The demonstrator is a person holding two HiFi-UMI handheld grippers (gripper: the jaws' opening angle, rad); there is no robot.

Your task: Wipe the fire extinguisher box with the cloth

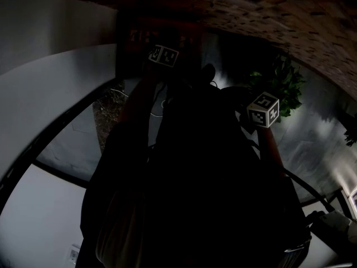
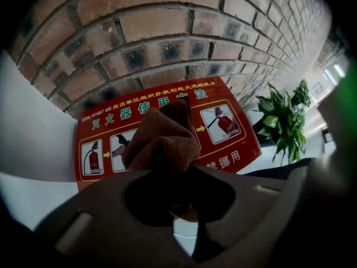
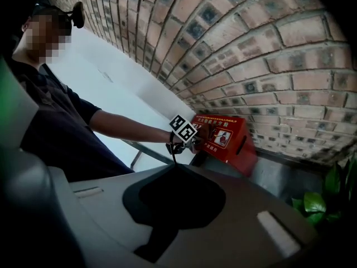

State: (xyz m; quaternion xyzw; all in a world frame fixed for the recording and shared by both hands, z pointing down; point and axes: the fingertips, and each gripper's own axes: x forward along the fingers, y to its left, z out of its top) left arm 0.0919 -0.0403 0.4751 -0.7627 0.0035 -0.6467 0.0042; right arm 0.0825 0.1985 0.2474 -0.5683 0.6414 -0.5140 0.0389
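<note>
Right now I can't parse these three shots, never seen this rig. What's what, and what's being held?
There is no robot: a person holds a two-jaw gripper in each hand. The head view comes from a camera on the person's head. It is very dark, and mostly the grippers' marker cubes show. The other two pictures come from a camera riding on each gripper. The left gripper is shut on a brown cloth, right in front of the red fire extinguisher box by a brick wall. A potted plant stands beside it. The right gripper has its jaws together, with nothing between them.
</note>
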